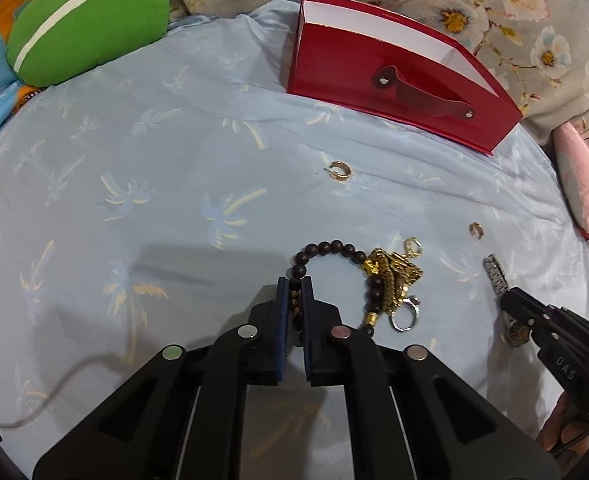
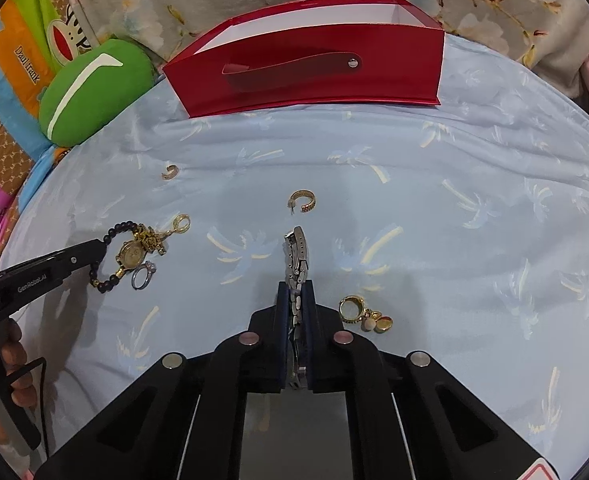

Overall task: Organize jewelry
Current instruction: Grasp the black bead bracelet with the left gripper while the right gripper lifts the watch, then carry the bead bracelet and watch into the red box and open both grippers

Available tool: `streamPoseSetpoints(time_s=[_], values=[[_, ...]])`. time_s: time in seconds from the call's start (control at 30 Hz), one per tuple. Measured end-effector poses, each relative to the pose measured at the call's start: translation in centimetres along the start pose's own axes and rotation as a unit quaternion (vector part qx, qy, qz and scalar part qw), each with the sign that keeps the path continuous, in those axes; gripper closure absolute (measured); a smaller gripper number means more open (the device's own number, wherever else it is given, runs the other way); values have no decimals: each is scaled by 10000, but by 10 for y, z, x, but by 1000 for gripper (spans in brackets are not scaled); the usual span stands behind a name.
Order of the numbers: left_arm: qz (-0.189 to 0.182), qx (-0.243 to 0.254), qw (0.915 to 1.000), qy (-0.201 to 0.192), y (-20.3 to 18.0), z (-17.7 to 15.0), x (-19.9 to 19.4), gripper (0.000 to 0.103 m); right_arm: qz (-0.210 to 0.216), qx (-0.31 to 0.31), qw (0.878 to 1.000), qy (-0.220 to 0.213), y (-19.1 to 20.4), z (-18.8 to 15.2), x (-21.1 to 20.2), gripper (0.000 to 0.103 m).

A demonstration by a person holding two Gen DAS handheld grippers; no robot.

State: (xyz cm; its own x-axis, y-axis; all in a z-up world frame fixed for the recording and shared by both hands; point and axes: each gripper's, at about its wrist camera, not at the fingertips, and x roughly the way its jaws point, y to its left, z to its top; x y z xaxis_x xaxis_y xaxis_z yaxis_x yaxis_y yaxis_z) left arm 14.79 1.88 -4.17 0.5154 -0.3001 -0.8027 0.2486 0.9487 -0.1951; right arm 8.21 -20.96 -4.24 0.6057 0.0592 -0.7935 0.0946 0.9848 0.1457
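Note:
My left gripper [image 1: 294, 284] is shut on a dark bead bracelet [image 1: 326, 247] that lies on the blue cloth beside a gold watch [image 1: 394, 272] and a silver ring [image 1: 406, 316]. My right gripper [image 2: 295, 286] is shut on a silver metal watch [image 2: 297, 252], its band sticking out ahead of the fingers. The watch also shows in the left wrist view [image 1: 496, 276]. An open red box [image 2: 314, 76] stands at the far edge; it also shows in the left wrist view [image 1: 394, 92].
Gold hoop earrings [image 2: 303, 200] [image 2: 170, 172] [image 1: 339, 171] lie mid-cloth. A gold ring with small pendants [image 2: 364, 312] lies right of the right gripper. A small ring [image 1: 475, 231] lies near the watch. A green cushion [image 1: 82, 20] sits far left. Floral bedding lies behind.

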Motion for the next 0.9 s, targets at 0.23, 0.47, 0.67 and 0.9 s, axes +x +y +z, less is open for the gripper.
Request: streamPoseSetpoints(time_s=[0.23, 0.47, 0.67, 0.9], values=[[-300, 87, 9994, -138, -9, -1, -28, 99, 119, 5, 9999, -111, 8, -5, -16, 97], [-537, 309, 9973, -385, -25, 5, -62, 99, 232, -1, 9992, -335, 13, -5, -40, 98], [-702, 415, 9946, -646, -36, 13, -90, 100, 323, 84, 9975, -622, 11, 5, -64, 98], [-776, 577, 9905, -977, -50, 38, -118, 99, 331, 75, 9944, -1005, 10, 31, -90, 98]])
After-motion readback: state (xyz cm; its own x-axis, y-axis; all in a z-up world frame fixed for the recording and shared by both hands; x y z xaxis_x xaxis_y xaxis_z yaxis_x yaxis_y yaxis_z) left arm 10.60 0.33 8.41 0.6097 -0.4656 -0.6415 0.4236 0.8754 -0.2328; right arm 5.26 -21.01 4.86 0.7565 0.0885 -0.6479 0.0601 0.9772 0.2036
